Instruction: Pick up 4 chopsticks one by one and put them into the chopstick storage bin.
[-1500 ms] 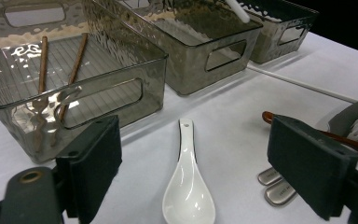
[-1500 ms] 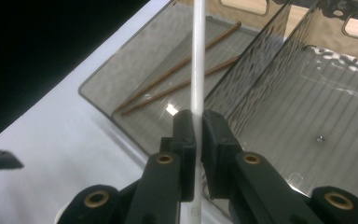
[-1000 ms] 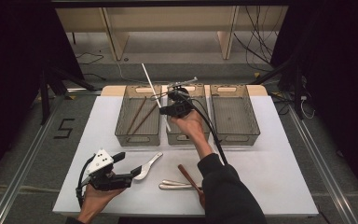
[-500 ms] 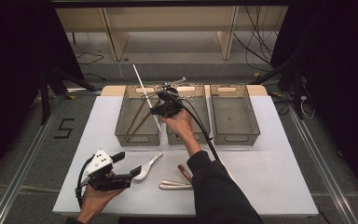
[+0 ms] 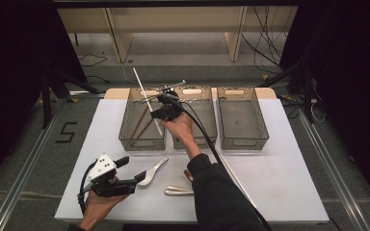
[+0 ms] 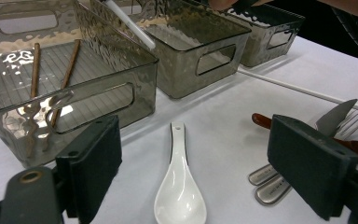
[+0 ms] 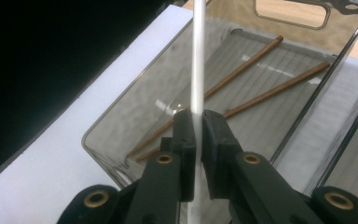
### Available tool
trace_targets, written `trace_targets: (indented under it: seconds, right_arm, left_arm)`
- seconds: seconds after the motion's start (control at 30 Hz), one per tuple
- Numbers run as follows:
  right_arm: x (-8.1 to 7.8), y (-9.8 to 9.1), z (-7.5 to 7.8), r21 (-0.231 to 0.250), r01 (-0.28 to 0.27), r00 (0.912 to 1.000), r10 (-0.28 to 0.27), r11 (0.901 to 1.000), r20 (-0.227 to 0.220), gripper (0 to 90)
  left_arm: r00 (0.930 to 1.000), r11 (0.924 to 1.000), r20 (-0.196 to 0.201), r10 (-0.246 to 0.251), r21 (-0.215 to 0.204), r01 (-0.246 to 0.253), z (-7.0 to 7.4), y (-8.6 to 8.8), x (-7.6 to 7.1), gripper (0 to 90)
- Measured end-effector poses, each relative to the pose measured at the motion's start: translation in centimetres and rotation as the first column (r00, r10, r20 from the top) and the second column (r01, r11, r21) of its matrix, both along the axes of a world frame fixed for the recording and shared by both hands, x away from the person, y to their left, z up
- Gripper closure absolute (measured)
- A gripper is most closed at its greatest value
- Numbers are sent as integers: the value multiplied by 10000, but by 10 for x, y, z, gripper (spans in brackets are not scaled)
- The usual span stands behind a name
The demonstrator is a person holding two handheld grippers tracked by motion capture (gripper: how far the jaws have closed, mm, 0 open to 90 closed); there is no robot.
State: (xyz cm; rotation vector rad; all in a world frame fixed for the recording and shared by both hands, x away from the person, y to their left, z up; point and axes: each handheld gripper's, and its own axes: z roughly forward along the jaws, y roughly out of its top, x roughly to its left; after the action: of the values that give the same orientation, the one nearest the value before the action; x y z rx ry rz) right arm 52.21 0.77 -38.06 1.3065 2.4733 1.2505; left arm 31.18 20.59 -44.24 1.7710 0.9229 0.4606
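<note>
Brown chopsticks (two) lie in bin.

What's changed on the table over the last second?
The right tongs, shut on the white chopstick, carried it leftward from the middle bin to over the left bin holding two brown chopsticks. The left tongs, open, and the white spoon stayed put.

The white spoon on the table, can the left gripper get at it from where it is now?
Probably yes. The left gripper stands open with the white spoon lying flat right ahead between its jaws, and nothing lies between them.
</note>
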Motion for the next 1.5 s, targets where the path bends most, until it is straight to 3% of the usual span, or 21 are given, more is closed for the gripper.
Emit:
trace_targets:
  seconds: [0.87, 0.93, 1.13, 1.5]
  right_arm:
    - [2, 13, -23, -534, 105, 9986, -133, 9985, -516, 831]
    - [3, 14, -25, -510, -14, 9979, -19, 9987, -652, 759]
    - [1, 14, -24, -584, -201, 9976, 162, 9981, -673, 683]
    - [-11, -11, -7, -742, -564, 9980, 540, 9956, -330, 433]
  left_arm:
    - [10000, 10000, 50, 12, 38, -12, 0, 0, 0, 171]
    - [10000, 10000, 33, 10, 44, -10, 0, 0, 0, 171]
    - [10000, 10000, 37, 27, 44, -27, 0, 0, 0, 171]
    - [10000, 10000, -5, 35, 67, -35, 0, 0, 0, 170]
